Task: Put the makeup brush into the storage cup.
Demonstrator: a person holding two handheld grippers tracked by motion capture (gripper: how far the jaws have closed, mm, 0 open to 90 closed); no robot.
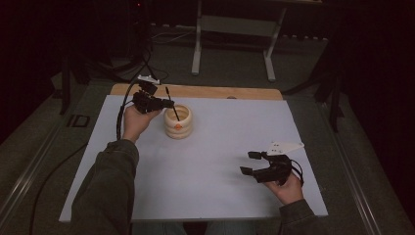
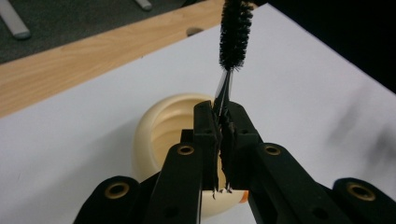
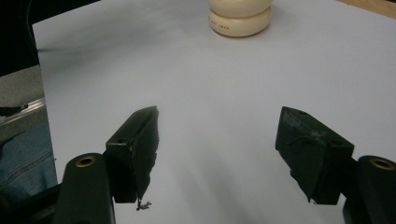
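Brush over cup: axis and approach

Brush [image 1: 172,108]: thin wire-stemmed bottle brush, clamped by its stem in the left tongs [image 1: 166,103], which were shut tight on it. In the high view it stood at upper left of centre, long axis slanted, bristle end up and away, lower end dipping into the mouth of the cup [image 1: 178,121]. In the left gripper view the bristles [image 2: 235,32] rose at the top of the frame, with the cream cup [image 2: 161,128] directly behind and below the jaws. Left tongs touched or nearly touched the cup rim; exact contact could not be told. Right tongs [image 1: 251,163]: spread wide, holding nothing, at lower right over the white worktop [image 1: 220,147], well apart from the cup.
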